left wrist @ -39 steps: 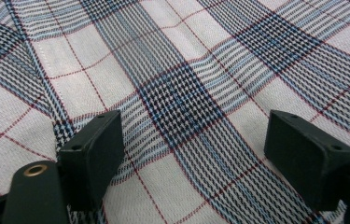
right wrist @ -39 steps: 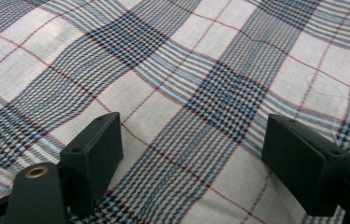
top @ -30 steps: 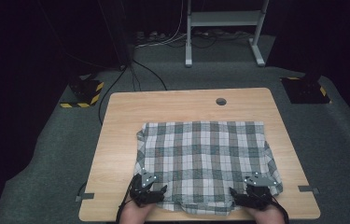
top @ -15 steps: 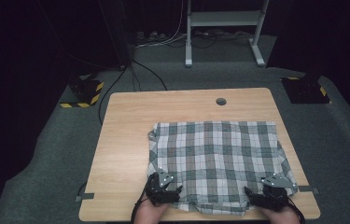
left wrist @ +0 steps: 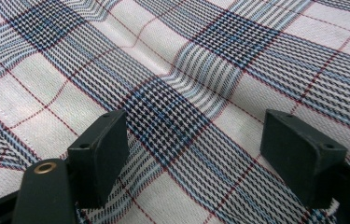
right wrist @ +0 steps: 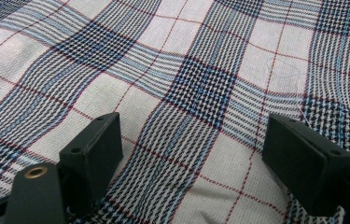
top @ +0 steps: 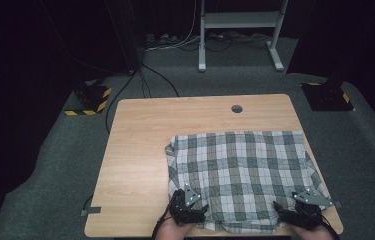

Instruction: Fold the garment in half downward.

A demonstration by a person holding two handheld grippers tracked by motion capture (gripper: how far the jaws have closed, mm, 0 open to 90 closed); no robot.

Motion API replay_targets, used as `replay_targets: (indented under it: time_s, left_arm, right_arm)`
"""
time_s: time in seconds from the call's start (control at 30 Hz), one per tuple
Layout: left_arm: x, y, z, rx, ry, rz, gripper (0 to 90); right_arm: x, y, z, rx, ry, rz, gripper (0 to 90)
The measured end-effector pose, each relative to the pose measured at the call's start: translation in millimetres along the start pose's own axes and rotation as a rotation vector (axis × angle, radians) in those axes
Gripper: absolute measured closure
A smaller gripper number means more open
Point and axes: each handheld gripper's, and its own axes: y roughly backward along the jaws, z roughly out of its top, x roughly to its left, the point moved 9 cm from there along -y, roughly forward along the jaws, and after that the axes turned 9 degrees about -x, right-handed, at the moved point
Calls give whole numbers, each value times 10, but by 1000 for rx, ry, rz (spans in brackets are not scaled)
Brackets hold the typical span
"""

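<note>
1. Since the earlier frames, the cloth point(top: 240, 180) has slid rightward across the table point(top: 135, 165), and both grippers have shifted right with it along the near edge.
2. Left gripper point(top: 191, 214): at the cloth's near left corner; in the high view its tips meet the hem. In the left gripper view point(left wrist: 196, 154) the jaws stand wide apart, with plaid fabric lying slack between and beyond them. They have just closed slightly, yet no pad presses the weave: released.
3. Right gripper point(top: 295, 214): at the cloth's near right corner. In the right gripper view point(right wrist: 193, 158) the jaws likewise stand apart over flat fabric, with nothing pinched: released.
4. Cloth: spread flat ahead of both grippers, its far edge well apart from them. Its right side reaches the table's right edge, and a small fold shows at the far left corner.
5. Whether the lower jaw tips rest on the fabric or hover just above it cannot be told, as they lie below the frame edge.
6. Bare wood lies to the left of the left gripper.
</note>
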Motion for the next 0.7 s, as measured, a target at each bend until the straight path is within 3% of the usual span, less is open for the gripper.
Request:
replay_targets:
  time_s: [0.2, 0.27, 0.37, 0.57, 0.7]
  left_arm:
    - [7, -15, 8, 13, -6, -30, 186]
    - [9, -8, 17, -5, 37, -66, 151]
    - [58, 36, 24, -44, 108, -110, 132]
    - [241, 194, -36, -79, 119, -97, 84]
    - [437, 344, -119, -91, 123, -62, 68]
  right_arm:
    - [2, -5, 8, 21, -2, -3, 152]
    - [2, -7, 19, 16, -23, -2, 114]
    - [13, 14, 50, -53, -31, -13, 86]
    - [91, 98, 133, -116, -21, 1, 46]
    - [137, 91, 148, -121, -8, -5, 34]
